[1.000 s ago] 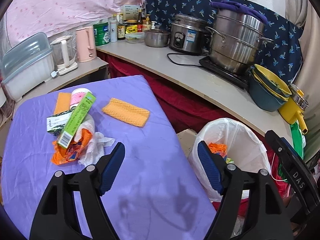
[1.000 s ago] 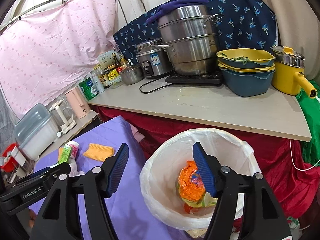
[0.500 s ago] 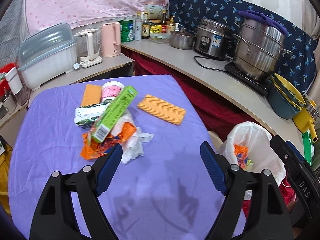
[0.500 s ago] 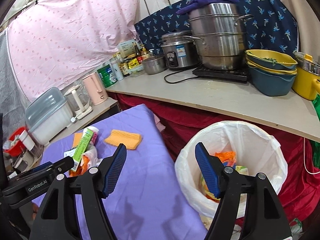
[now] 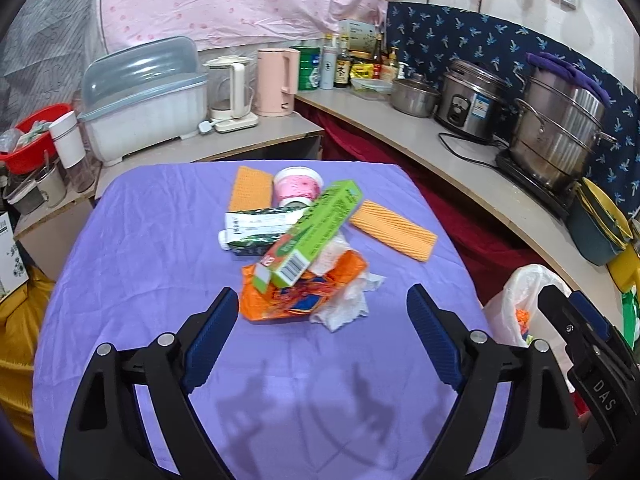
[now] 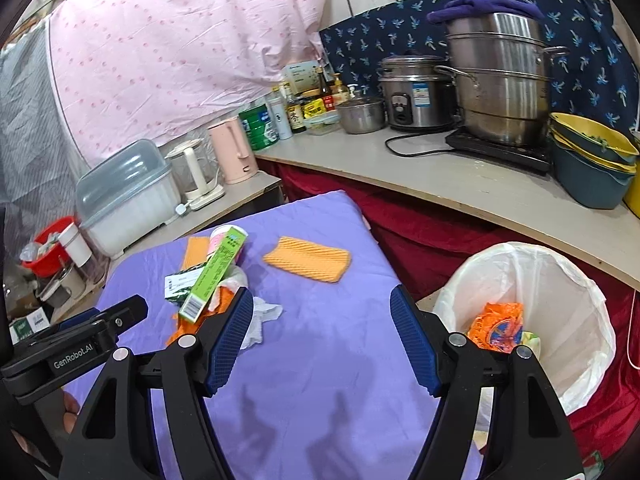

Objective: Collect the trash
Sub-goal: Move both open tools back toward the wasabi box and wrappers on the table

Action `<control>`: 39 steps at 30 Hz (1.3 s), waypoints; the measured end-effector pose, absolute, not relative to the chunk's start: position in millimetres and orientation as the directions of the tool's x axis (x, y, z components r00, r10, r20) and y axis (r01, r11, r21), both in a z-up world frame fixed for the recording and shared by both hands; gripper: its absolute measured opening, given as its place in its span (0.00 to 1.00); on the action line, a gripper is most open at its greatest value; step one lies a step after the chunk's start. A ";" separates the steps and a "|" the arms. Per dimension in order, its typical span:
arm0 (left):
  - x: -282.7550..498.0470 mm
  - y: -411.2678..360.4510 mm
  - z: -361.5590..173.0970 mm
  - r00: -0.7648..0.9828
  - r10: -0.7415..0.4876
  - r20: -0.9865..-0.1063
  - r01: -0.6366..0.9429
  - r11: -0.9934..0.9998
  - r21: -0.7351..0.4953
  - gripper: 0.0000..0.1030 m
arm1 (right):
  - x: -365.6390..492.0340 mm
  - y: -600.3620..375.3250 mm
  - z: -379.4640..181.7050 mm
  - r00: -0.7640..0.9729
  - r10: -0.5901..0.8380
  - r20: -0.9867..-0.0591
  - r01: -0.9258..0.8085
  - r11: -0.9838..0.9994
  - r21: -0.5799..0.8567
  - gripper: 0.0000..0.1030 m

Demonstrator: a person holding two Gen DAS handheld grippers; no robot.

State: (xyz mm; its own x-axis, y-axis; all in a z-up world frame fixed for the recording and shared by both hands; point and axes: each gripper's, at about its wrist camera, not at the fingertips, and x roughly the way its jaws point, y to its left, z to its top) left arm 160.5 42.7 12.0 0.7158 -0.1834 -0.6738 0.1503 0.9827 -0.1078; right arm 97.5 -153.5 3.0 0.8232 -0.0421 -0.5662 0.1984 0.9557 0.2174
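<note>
A: Which step is this?

B: The reach for the next load, I'd judge. The left hand-held gripper [image 5: 320, 336] hangs over the purple surface [image 5: 132, 264] with nothing between its jaws, and they are opening wider. The trash pile sits just ahead of its tips: an orange wrapper [image 5: 296, 296] under a green carton [image 5: 316, 232], with crumpled white tissue [image 5: 344, 308] beside it and a pink-lidded cup [image 5: 298, 186] behind.

A: And the other one?

B: The right hand-held gripper [image 6: 322, 344] is released too, empty, over the near part of the surface between the pile and the lined bin [image 6: 560, 300]. The bin stands off the surface's right edge and already holds an orange wrapper [image 6: 496, 324].

A: What does the next move call for?

B: Bringing the left jaws down around the wrapper or carton, then closing. The carton lies loose on top, so it may slide off. The two orange cloths [image 5: 394, 230] look like cleaning cloths, not rubbish; best left alone
</note>
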 end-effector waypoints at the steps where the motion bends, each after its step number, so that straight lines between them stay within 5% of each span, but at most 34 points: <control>1: 161.7 45.9 11.7 0.716 -0.181 -0.674 0.146 0.983 -0.109 0.80 | 99.2 -150.9 2.2 0.822 -0.039 -0.568 0.195 0.956 0.217 0.66; 25: 212.3 122.2 -23.4 0.673 -0.125 -0.729 0.026 0.989 -0.146 0.82 | 175.4 -75.2 -31.2 0.770 0.087 -0.632 0.066 0.974 0.215 0.64; 39: 242.0 123.4 -48.1 0.631 -0.150 -0.761 0.054 0.987 -0.150 0.82 | 232.2 -64.5 -77.6 0.700 0.115 -0.705 0.059 0.974 0.218 0.42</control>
State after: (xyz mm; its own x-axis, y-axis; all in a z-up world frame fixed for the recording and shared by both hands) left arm 242.0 123.4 -48.1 0.6306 -0.1503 -0.7614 0.0544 0.9872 -0.1499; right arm 232.2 -64.5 -77.6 0.7002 0.1155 -0.7045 0.0586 0.9742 0.2179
